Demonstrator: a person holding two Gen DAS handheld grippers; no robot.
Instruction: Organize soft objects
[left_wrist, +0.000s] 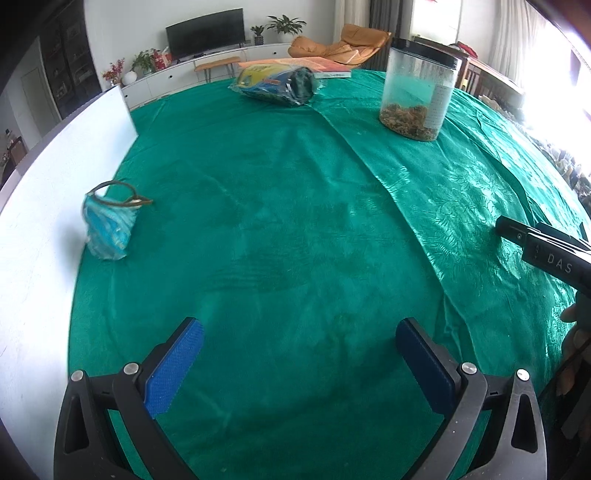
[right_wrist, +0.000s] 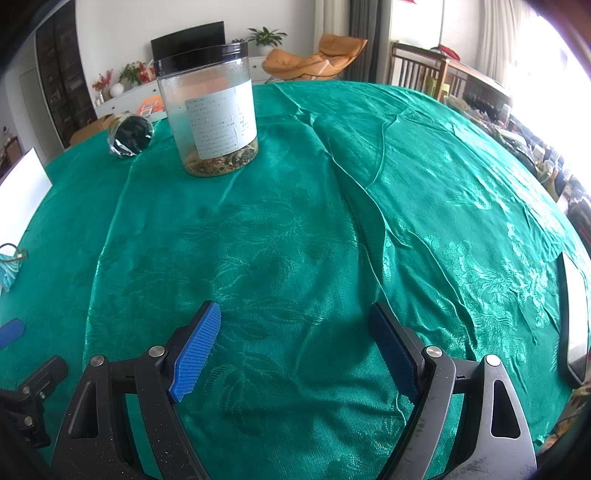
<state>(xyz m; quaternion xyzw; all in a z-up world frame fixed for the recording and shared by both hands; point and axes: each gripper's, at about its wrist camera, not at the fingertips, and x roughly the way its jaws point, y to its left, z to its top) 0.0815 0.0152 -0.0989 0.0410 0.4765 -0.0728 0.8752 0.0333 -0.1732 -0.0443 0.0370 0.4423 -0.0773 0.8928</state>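
The right gripper (right_wrist: 295, 347), blue-padded fingers (right_wrist: 195, 354) spread, hovers over a green-clothed tabletop (right_wrist: 295, 229) before a black-lidded clear plastic jar (right_wrist: 208, 110).

the left gripper (left_wrist: 299, 363) hangs low with its jaws spread wide, blue ribbed pads (left_wrist: 173, 367) facing each other across an empty gap. the right gripper (right_wrist: 295, 350) is posed the same way, jaws wide apart and gripping nothing. in the left wrist view the right gripper's black body juts in from the right edge, with part of the person's right hand (left_wrist: 576, 332) beneath it.
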